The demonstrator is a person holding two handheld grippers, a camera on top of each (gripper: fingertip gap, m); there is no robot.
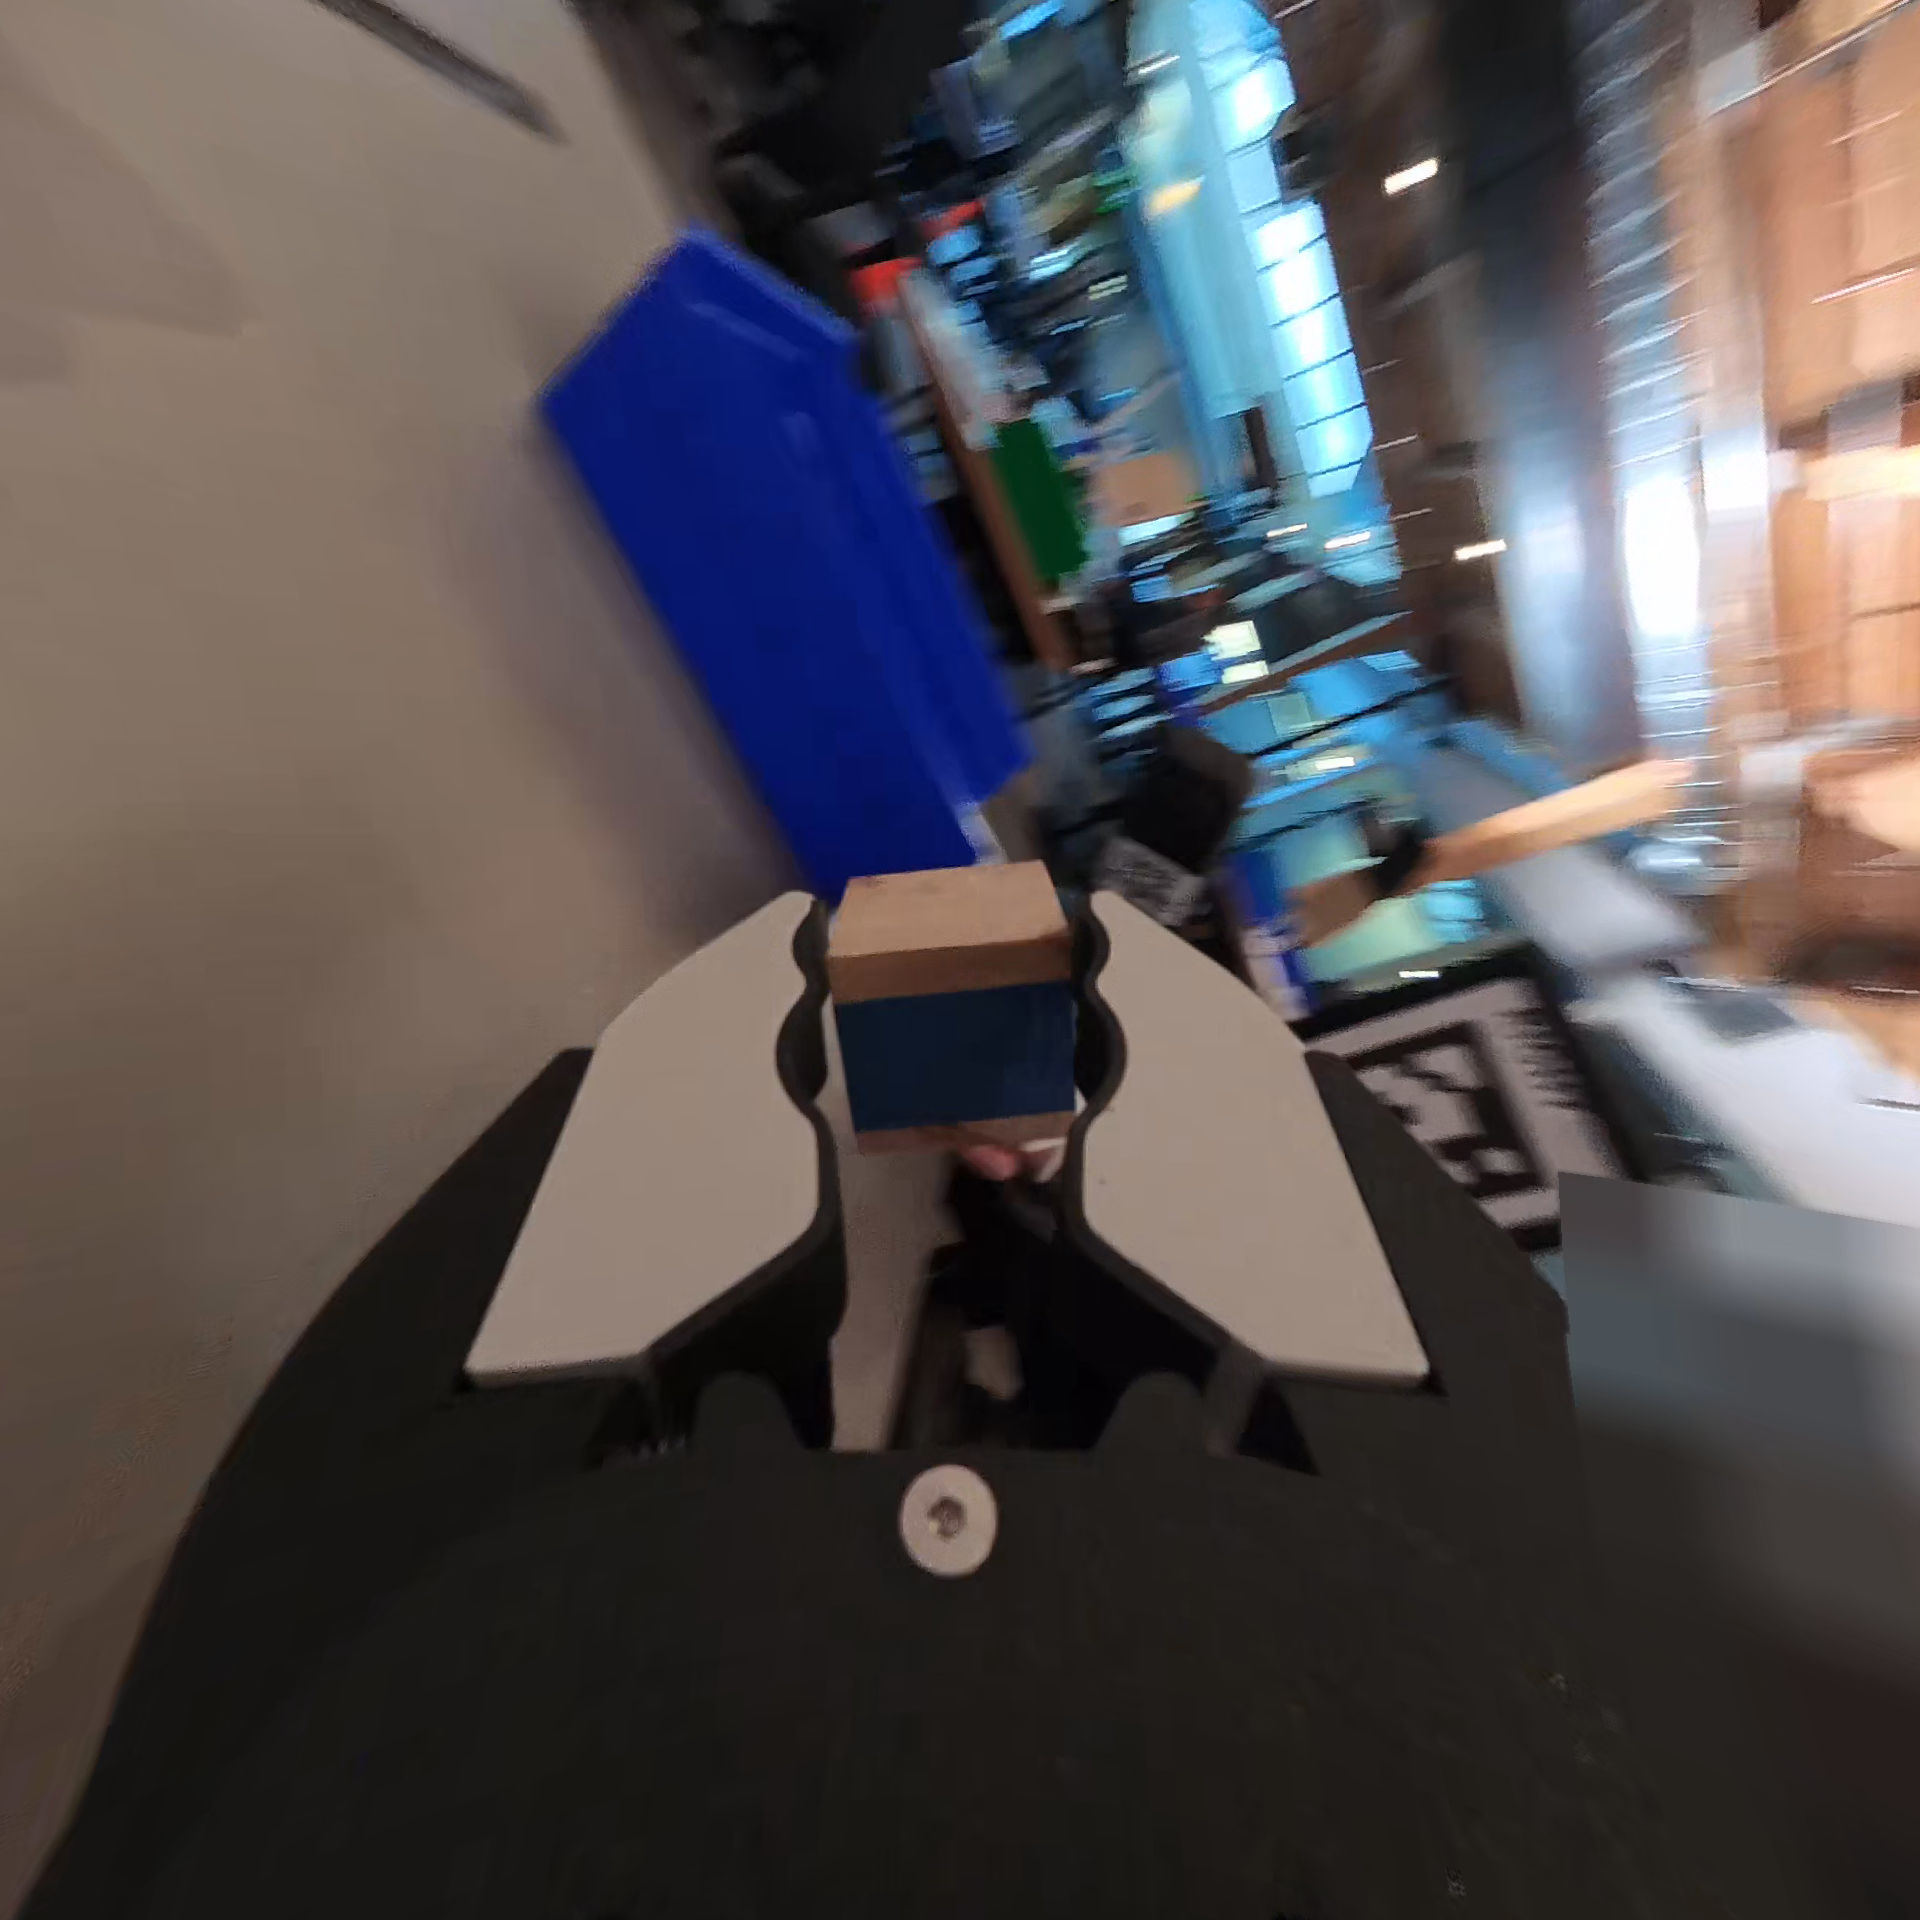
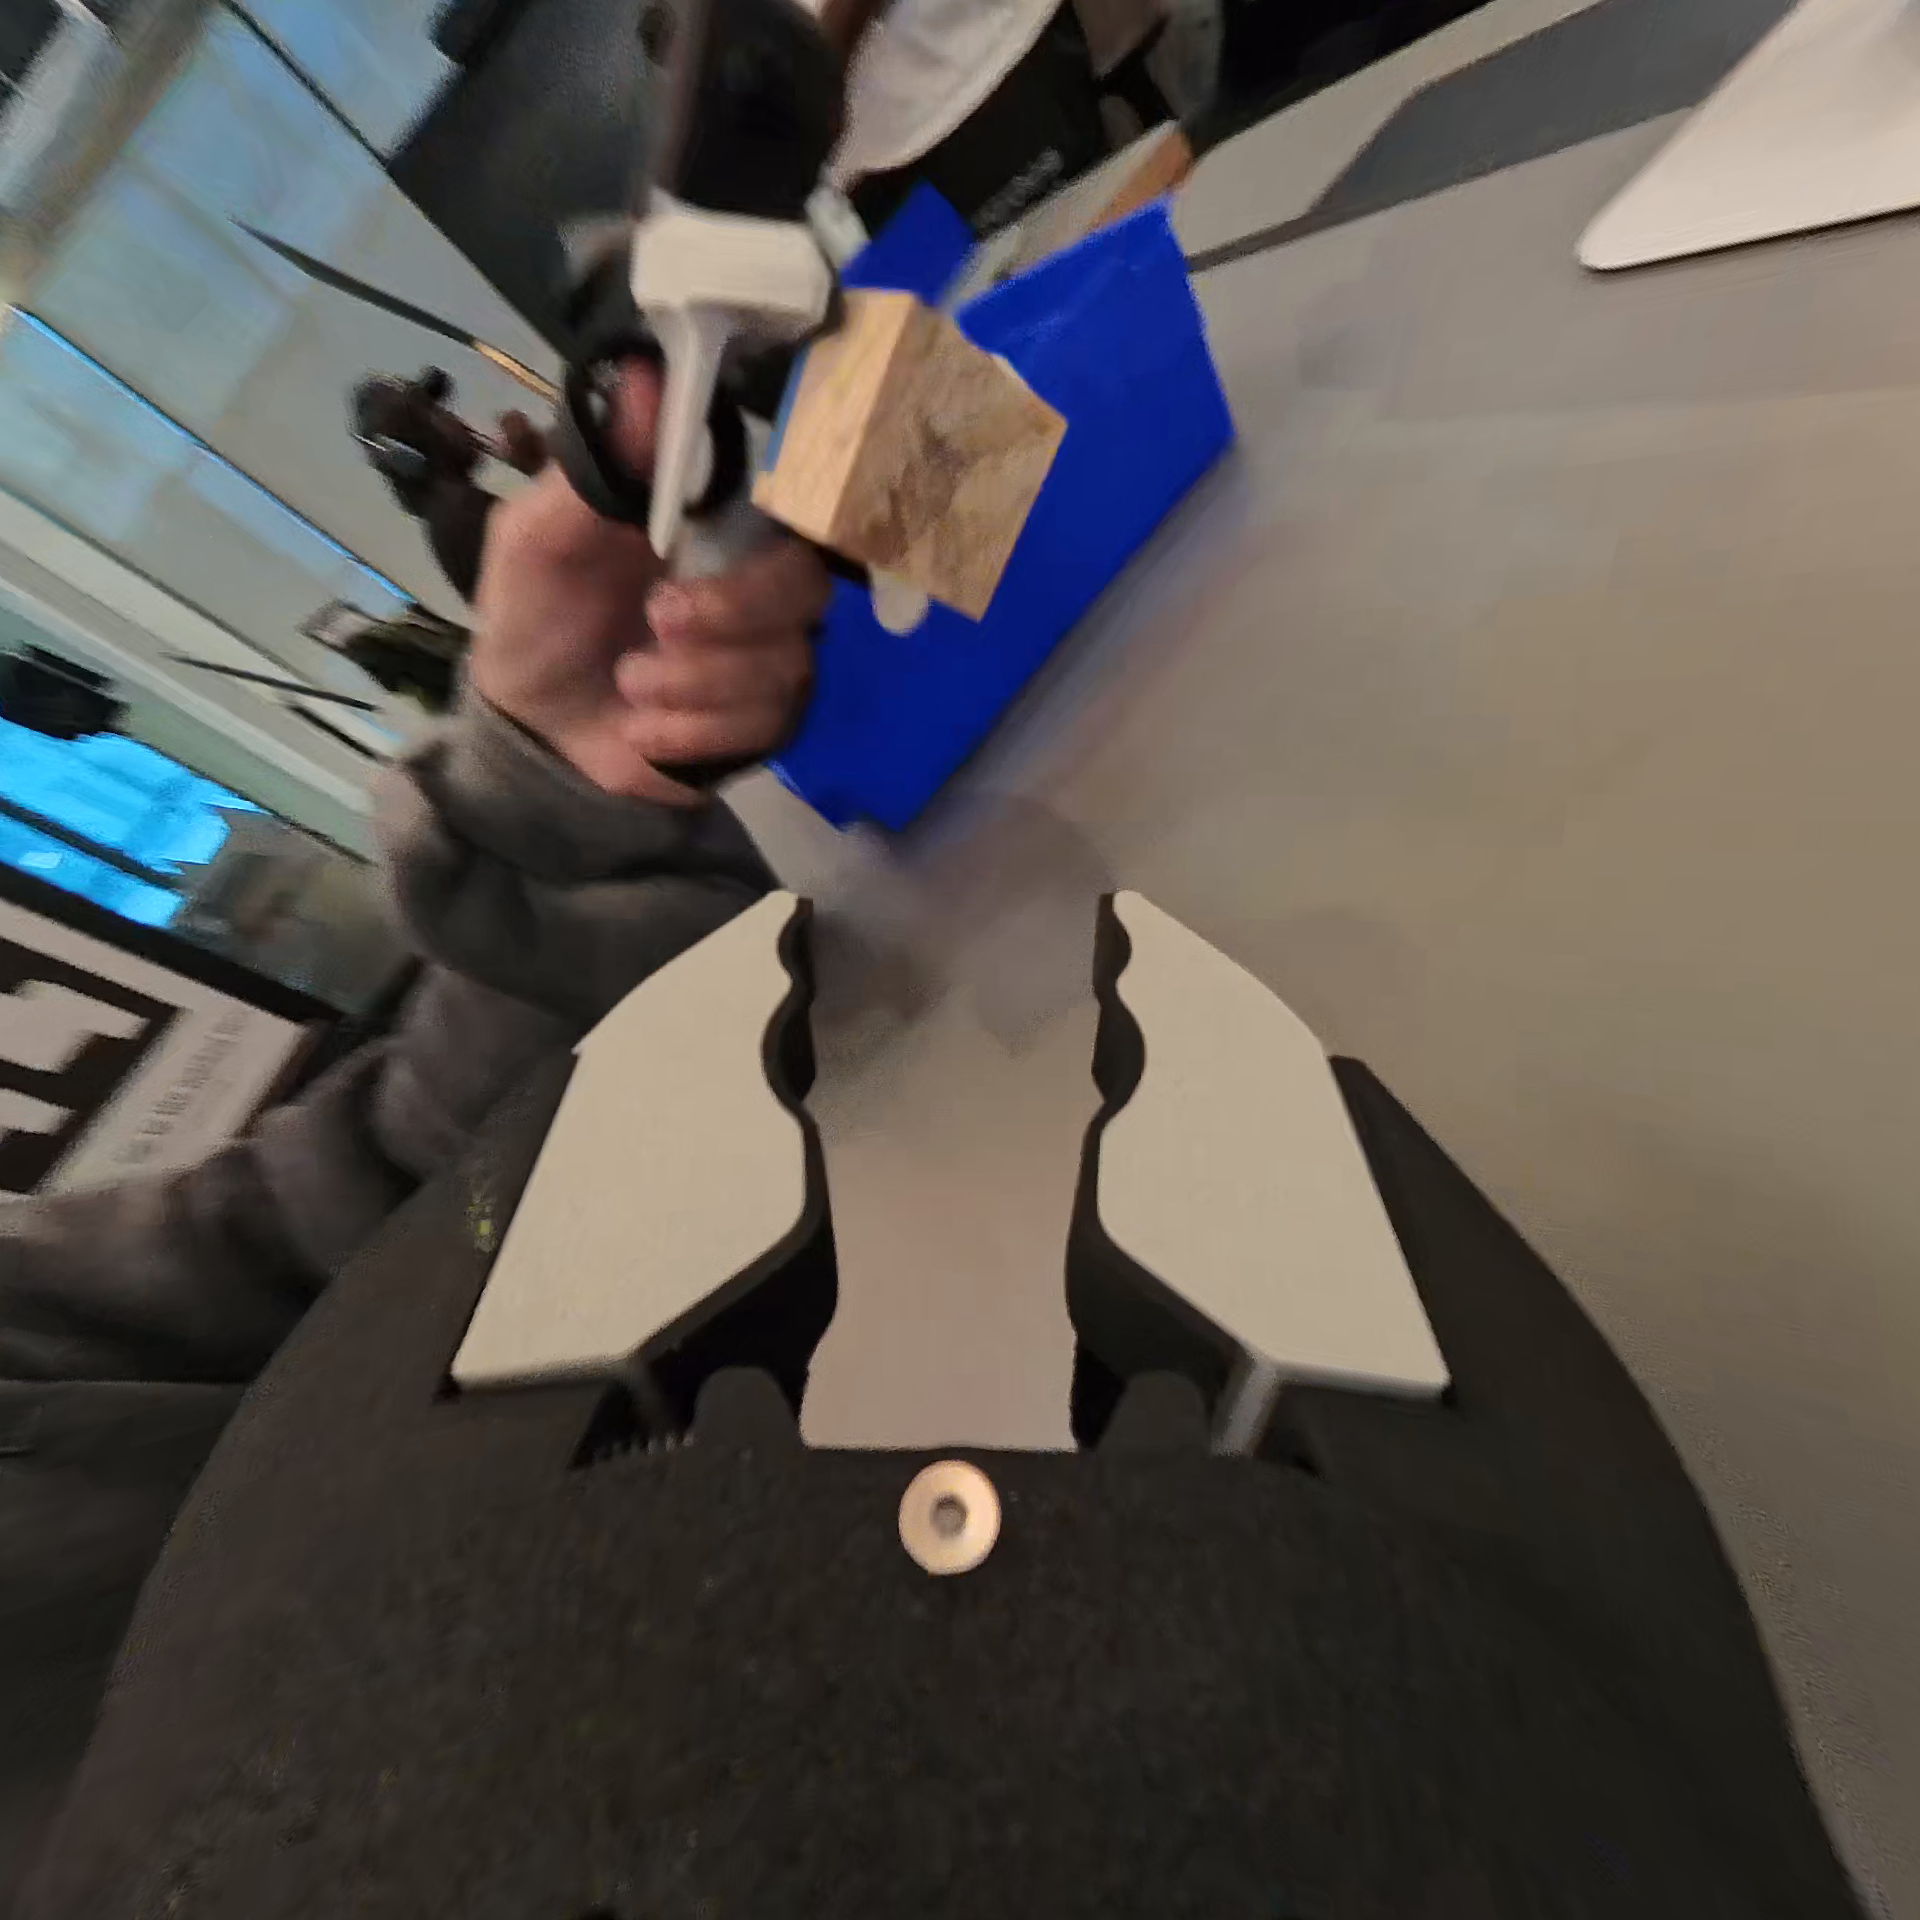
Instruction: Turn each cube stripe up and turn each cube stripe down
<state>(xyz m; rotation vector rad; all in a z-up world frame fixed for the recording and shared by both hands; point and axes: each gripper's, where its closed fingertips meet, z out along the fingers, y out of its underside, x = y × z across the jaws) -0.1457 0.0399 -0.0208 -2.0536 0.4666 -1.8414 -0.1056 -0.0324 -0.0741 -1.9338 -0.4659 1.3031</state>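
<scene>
Cube (image 1: 951, 1023) first: my left fingers (image 1: 831, 1023) pinch its two side faces, holding it in the air above the grey bench (image 1: 260, 727), blue stripe facing the camera, a blue bin (image 1: 748, 582) behind. It looks like light, stiff wood, smooth enough to slip, so flat opposite faces seem the safest hold. My right fingers (image 2: 1184, 1039) stand apart, holding nothing.

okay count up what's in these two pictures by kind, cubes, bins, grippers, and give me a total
Wooden cube with a blue stripe, held off the table in the left gripper: 1
Blue plastic bin: 1
Two-finger grippers, the left one and the open, empty right gripper: 2
Total: 4
</scene>
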